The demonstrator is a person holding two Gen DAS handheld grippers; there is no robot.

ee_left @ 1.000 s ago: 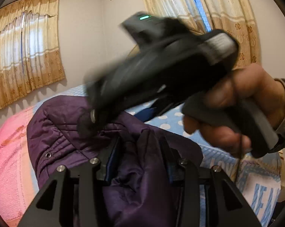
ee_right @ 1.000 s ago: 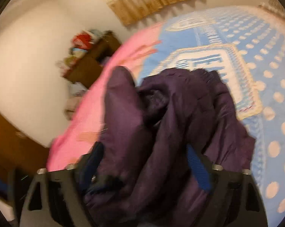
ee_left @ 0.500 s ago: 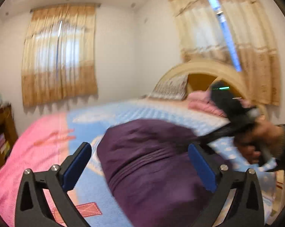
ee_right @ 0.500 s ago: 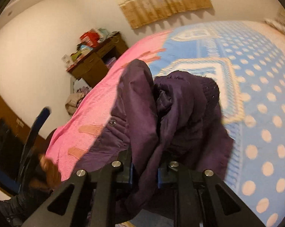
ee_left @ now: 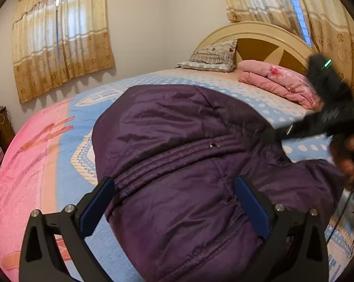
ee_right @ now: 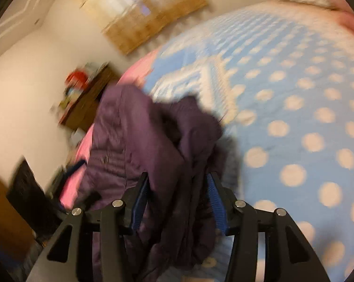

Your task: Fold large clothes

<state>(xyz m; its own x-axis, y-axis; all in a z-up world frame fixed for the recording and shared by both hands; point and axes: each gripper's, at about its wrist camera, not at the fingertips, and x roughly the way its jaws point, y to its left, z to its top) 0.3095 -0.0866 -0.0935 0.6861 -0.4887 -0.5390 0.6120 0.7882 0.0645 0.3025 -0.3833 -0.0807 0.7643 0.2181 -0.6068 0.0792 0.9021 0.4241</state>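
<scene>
The left tongs (ee_left: 172,208) gaped wide over the purple jacket (ee_left: 188,155) on the bed (ee_left: 48,164); the right tongs (ee_right: 177,199) were opening, jacket fabric between them.

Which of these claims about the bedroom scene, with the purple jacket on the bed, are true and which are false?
1. The purple jacket lies on a bedspread with blue and pink areas. True.
2. The left gripper has its jaws clamped on the jacket. False: the jaws stand wide apart, with the jacket lying between them, unpressed.
3. A folded pink blanket rests near the headboard. True.
4. The curtains are dark green. False: they are beige and gold.
5. Purple cloth sits between the jaws of the right gripper. True; those jaws are opening.
6. The pillow lies on top of the jacket. False: it is by the headboard, apart from the jacket.
</scene>
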